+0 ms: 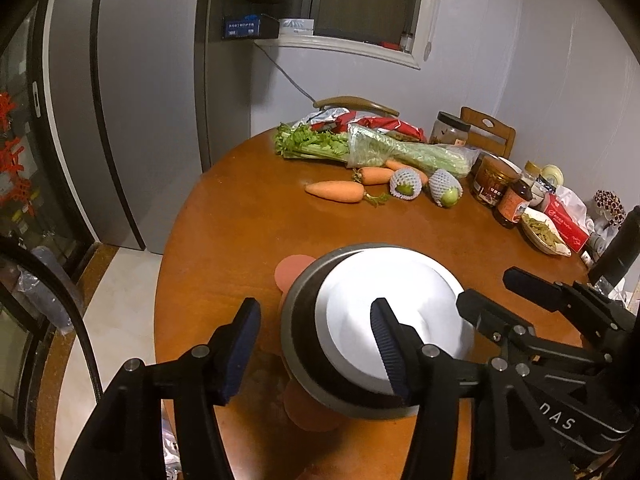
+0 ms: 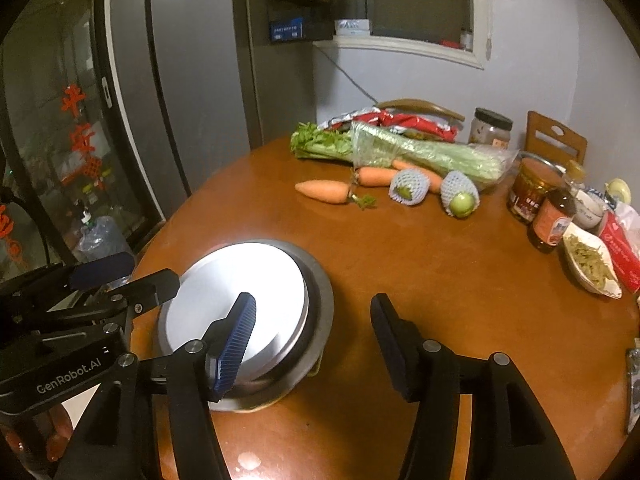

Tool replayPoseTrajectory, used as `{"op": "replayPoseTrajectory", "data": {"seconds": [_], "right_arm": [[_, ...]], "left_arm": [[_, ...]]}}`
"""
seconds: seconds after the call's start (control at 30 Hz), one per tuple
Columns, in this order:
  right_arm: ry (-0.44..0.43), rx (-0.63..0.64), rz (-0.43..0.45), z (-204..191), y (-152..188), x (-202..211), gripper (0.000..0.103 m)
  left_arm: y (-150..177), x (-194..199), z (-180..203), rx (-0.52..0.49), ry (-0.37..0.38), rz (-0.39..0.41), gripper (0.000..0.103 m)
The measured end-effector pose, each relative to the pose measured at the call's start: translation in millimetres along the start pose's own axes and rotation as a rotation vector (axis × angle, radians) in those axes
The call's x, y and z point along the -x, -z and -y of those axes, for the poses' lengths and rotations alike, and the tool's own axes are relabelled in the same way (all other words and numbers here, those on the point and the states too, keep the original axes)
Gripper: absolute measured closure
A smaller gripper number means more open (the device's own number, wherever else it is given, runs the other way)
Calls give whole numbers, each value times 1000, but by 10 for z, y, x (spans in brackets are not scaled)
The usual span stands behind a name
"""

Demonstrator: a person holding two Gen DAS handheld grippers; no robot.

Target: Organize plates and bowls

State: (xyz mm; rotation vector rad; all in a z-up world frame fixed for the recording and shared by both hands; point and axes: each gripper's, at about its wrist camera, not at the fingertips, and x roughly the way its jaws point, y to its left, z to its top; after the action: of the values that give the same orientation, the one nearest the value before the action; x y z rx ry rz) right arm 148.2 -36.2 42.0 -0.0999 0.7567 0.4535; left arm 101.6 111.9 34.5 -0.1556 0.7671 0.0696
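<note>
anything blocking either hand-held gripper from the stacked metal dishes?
Nothing visible. The left hand-held gripper and right hand-held gripper both hang open right at the stacked metal dishes, one finger of each over the top plate. The carrots, celery and jars lie far across the table.

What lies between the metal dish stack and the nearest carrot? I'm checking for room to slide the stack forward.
Only bare wooden table separates the metal dish stack from the nearest carrot; the right wrist view shows it best.

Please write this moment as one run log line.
left gripper: open | right gripper: open | metal bowls: stacked upside down on table | nothing held
</note>
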Motion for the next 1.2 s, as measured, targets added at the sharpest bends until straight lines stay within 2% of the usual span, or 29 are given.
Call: {"op": "replayPoseTrajectory", "data": {"seconds": [0.6,0.7,0.8,1.2], "right_arm": [[53,19,40,-43,615,589,37],[50,19,41,-64,729,684,37],[52,19,29,-71,835,730,37],[80,28,31,-47,978,883,36]], "left_arm": [[636,421,58,36,-12,5,43],[759,478,101,39,19,-10,42],[881,553,182,15,16,-15,42],[976,650,274,-8,-2,-12,42]]}}
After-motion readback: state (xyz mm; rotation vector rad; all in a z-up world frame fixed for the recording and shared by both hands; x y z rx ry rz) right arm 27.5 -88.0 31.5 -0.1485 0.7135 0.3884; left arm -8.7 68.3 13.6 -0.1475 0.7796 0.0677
